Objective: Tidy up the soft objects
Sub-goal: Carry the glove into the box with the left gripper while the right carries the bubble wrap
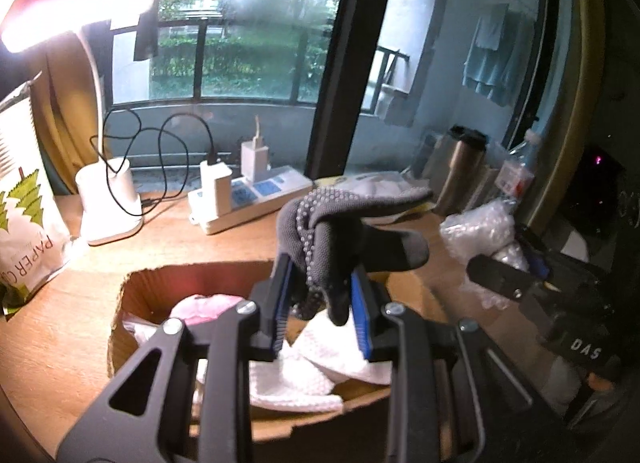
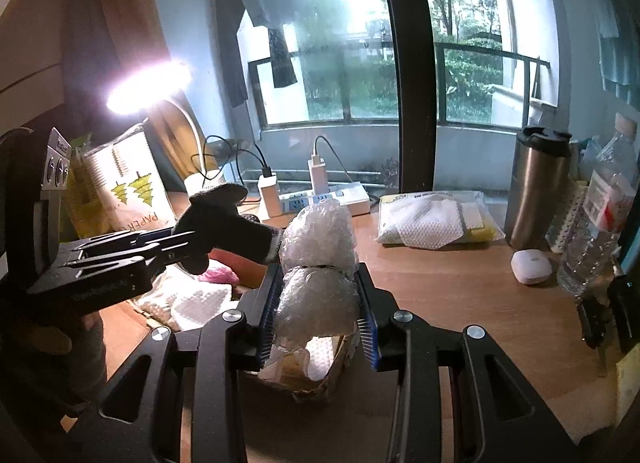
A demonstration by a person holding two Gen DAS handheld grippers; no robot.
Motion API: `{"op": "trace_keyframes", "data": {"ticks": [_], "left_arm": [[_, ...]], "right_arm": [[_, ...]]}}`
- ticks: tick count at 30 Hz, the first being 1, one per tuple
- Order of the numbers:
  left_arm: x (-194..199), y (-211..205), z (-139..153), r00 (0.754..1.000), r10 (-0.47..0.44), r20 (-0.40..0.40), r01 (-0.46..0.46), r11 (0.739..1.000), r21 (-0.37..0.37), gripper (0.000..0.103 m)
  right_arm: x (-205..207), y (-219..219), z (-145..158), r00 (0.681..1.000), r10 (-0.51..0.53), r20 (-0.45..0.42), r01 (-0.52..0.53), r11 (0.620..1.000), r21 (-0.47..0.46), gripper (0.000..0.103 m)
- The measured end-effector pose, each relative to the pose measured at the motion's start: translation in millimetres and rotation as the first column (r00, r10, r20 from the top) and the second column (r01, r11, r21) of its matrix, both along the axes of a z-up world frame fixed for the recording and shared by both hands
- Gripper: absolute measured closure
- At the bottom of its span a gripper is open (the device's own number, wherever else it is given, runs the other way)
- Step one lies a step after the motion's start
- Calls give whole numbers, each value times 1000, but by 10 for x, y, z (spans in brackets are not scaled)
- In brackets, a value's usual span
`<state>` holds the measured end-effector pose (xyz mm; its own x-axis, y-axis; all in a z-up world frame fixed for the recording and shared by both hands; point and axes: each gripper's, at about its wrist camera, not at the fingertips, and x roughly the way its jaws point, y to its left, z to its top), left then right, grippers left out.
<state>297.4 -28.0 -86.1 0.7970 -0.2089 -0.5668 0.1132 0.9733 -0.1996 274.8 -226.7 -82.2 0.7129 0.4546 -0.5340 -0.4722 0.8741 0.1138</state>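
My left gripper (image 1: 320, 295) is shut on a dark grey dotted glove (image 1: 340, 231) and holds it above an open cardboard box (image 1: 120, 327). The box holds white knitted cloths (image 1: 288, 379) and a pink soft item (image 1: 204, 307). My right gripper (image 2: 318, 303) is shut on a wad of clear bubble wrap (image 2: 316, 259), held over the box's near corner (image 2: 320, 387). In the right wrist view the left gripper (image 2: 180, 241) with the glove (image 2: 224, 219) sits at left. In the left wrist view the right gripper (image 1: 520, 275) and bubble wrap (image 1: 480, 231) sit at right.
On the wooden desk (image 2: 460, 295): a lit white lamp (image 1: 108, 199), a power strip with chargers (image 1: 248, 195), a paper-cup bag (image 1: 28, 223), a plastic packet of white cloth (image 2: 432, 219), a steel tumbler (image 2: 536, 187), a water bottle (image 2: 596, 223), a small white puck (image 2: 532, 267).
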Motion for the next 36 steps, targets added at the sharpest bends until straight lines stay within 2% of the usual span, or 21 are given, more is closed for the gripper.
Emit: {"op": "trace_keyframes", "data": {"ticks": [7,12,15,17,19,33,36], "left_arm": [[174,18,-265,998,6,-62,-7,1000,-11,75],[289,0,-447,993,8,-118,-6,1000,17,72],[307,-36,-501,990,6,-140,-1,999,35,65],[300,-42,-498,990,9,-137,-5,999,33,41],[265,-29,-461,992,13,-123,-11,1000,22,37],[98,114,-336,995,30,-90,-29,1000,11,35],[74,142,-338,995,30,-90,-30,1000,7,35]], "right_arm": [[182,13,-142,999,-9,-38,9,1000,-11,66],[277,30,-209,998,-17,-56,16,1000,-18,66],[303,40,-228,998,-20,-63,19,1000,-21,66],[317,52,-237,998,-22,-65,20,1000,-24,66],[327,61,-243,997,-24,-66,23,999,-28,66],[415,169,-385,994,-38,-98,32,998,-62,66],[456,215,-433,993,-58,-102,48,995,-90,62]]}}
